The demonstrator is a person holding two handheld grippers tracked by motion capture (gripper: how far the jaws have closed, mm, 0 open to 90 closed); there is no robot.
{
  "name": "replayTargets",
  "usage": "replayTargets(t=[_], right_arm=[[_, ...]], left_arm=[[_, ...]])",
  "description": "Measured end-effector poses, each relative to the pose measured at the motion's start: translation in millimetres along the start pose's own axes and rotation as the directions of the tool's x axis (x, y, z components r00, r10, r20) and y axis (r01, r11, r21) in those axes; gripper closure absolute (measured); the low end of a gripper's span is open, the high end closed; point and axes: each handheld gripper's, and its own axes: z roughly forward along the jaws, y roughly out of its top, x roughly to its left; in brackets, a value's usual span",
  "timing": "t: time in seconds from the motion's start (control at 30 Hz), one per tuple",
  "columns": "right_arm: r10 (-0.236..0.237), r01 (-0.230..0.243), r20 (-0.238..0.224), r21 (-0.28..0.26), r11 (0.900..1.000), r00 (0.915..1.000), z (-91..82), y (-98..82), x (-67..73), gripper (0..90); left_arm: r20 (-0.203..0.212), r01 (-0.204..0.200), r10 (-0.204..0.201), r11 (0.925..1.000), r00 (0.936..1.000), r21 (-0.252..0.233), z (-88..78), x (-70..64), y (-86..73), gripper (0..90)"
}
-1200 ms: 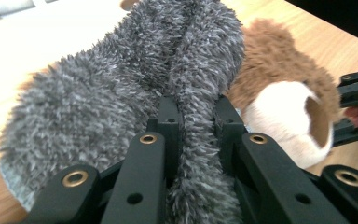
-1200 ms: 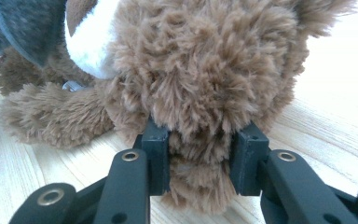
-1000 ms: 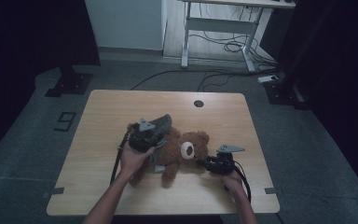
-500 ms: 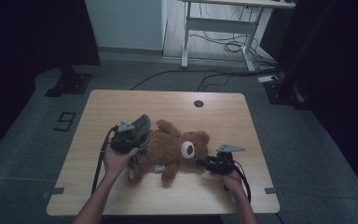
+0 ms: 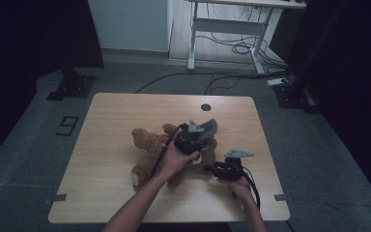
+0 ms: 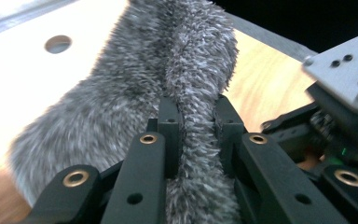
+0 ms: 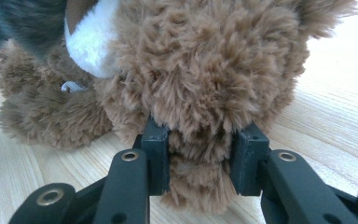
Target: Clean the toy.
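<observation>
A brown teddy bear (image 5: 147, 145) lies on the wooden table (image 5: 116, 111), its head toward the right. My left gripper (image 5: 195, 137) hangs over the bear's head, shut on a grey furry piece (image 5: 209, 126). In the left gripper view the grey fur (image 6: 135, 84) is pinched between the jaws of the left gripper (image 6: 196, 114). My right gripper (image 5: 221, 169) rests low at the bear's right side. In the right gripper view that gripper (image 7: 198, 140) is shut on a tuft of the bear's brown fur (image 7: 205, 70), with the white muzzle (image 7: 91, 42) up left.
A round cable hole (image 5: 206, 107) sits near the table's far edge. Bare wood stretches left of the bear and along the front edge. Beyond the table are a desk frame (image 5: 227, 29), floor cables and dark stands.
My left gripper, holding the grey fur, swung from the bear's left side rightward to above its head, which it now covers. The right gripper has stayed put.
</observation>
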Motion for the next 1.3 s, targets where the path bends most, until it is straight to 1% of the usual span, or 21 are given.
replayTargets(t=[0.07, 0.1, 0.13, 0.2, 0.27, 0.33, 0.43, 0.5, 0.53, 0.57, 0.6, 0.63, 0.7, 0.77, 0.8, 0.87, 0.93, 1.03, 1.13, 1.17, 1.3], right_arm=[[-0.002, 0.002, 0.001, -0.002, 1.000, 1.0000, 0.1, 0.1, -0.2, 63.6], [-0.002, 0.002, 0.003, -0.002, 1.000, 1.0000, 0.1, 0.1, -0.2, 63.6], [0.002, -0.002, 0.007, 0.001, 1.000, 1.0000, 0.3, -0.1, 0.1, 63.7], [0.004, -0.004, 0.012, 0.009, 1.000, 0.9999, 1.4, -1.1, -0.8, 64.2], [0.004, -0.004, 0.007, 0.006, 1.000, 1.0000, 1.4, -1.4, -0.7, 64.3], [-0.007, 0.007, 0.009, 0.005, 1.000, 0.9999, 1.9, -1.0, 0.6, 64.5], [-0.005, 0.005, 0.013, 0.006, 1.000, 0.9999, 2.0, -0.7, 1.9, 64.5], [-0.002, 0.002, 0.013, 0.007, 1.000, 0.9999, 1.8, -0.6, 1.7, 64.5], [-0.003, 0.003, 0.012, 0.005, 1.000, 0.9999, 1.9, -0.6, 1.4, 64.5], [0.001, -0.001, 0.011, 0.005, 1.000, 0.9999, 1.9, -0.7, 1.1, 64.5], [0.004, -0.004, 0.010, 0.006, 1.000, 0.9999, 1.7, -0.6, 1.1, 64.5], [0.005, -0.005, 0.010, 0.006, 1.000, 0.9999, 1.6, -0.6, 0.9, 64.5], [0.006, -0.006, 0.010, 0.004, 1.000, 0.9999, 1.7, -0.6, 0.7, 64.5], [0.006, -0.006, 0.008, 0.000, 1.000, 1.0000, 1.8, -0.6, 0.5, 64.5], [0.004, -0.004, 0.008, 0.002, 1.000, 1.0000, 2.1, -0.5, 1.0, 64.5], [0.002, -0.002, 0.010, 0.002, 1.000, 1.0000, 2.4, -0.3, 1.3, 64.5], [0.006, -0.006, 0.009, 0.003, 1.000, 0.9999, 2.2, -0.4, 1.2, 64.4], [0.006, -0.006, 0.009, 0.004, 1.000, 0.9999, 2.0, -0.5, 1.2, 64.5], [0.007, -0.007, 0.008, 0.003, 1.000, 0.9999, 2.1, -0.5, 0.9, 64.5], [0.006, -0.006, 0.008, 0.003, 1.000, 0.9999, 2.0, -0.5, 0.9, 64.4], [0.007, -0.007, 0.007, 0.002, 1.000, 1.0000, 2.0, -0.4, 0.5, 64.5]], left_arm=[[0.001, -0.013, 0.013, 0.9988, 0.9999, 0.046, 15.4, -3.8, 2.4, 77.0], [0.008, -0.004, 0.003, 0.9977, 1.0000, 0.068, 22.2, -3.0, 1.0, 76.9], [0.019, 0.011, -0.013, 0.9973, 0.9997, 0.072, 26.3, -1.3, -1.8, 76.9], [0.025, 0.028, -0.030, 0.9981, 0.9992, 0.055, 26.4, 0.2, -5.7, 77.0], [0.017, 0.027, -0.027, 0.9987, 0.9995, 0.044, 20.9, 0.7, -8.4, 77.1], [0.007, 0.031, -0.031, 0.9988, 0.9995, 0.038, 14.2, 2.3, -10.2, 77.0], [-0.022, 0.041, -0.040, 0.9988, 0.9990, 0.027, 2.7, 8.0, -12.8, 77.0], [-0.048, 0.045, -0.044, 0.9987, 0.9979, 0.025, -6.1, 13.8, -15.4, 77.0], [-0.076, 0.048, -0.045, 0.9984, 0.9961, 0.031, -11.6, 18.7, -18.3, 77.0], [-0.090, 0.049, -0.045, 0.9980, 0.9949, 0.039, -14.6, 22.7, -20.7, 77.1], [-0.098, 0.063, -0.059, 0.9970, 0.9935, 0.045, -17.9, 29.1, -25.0, 77.1], [-0.101, 0.088, -0.083, 0.9951, 0.9913, 0.045, -20.9, 36.2, -30.2, 77.1], [-0.129, 0.112, -0.103, 0.9920, 0.9863, 0.060, -26.4, 49.5, -41.7, 77.2], [-0.084, 0.157, -0.155, 0.9874, 0.9843, 0.015, -34.5, 59.5, -52.0, 77.2], [-0.090, 0.155, -0.154, 0.9879, 0.9840, 0.006, -39.3, 60.6, -54.4, 77.1], [-0.123, 0.130, -0.130, 0.9915, 0.9839, -0.004, -48.1, 59.9, -56.7, 77.1], [-0.146, 0.120, -0.120, 0.9927, 0.9820, -0.012, -57.5, 62.4, -59.1, 77.0], [-0.179, 0.129, -0.131, 0.9913, 0.9751, -0.022, -73.2, 73.4, -66.0, 77.1], [-0.222, 0.152, -0.154, 0.9881, 0.9627, -0.027, -88.0, 88.8, -78.2, 77.1], [-0.231, 0.161, -0.163, 0.9866, 0.9593, -0.028, -91.2, 93.0, -82.2, 77.1], [-0.269, 0.227, -0.227, 0.9734, 0.9359, -0.032, -104.2, 115.9, -107.8, 77.1]])
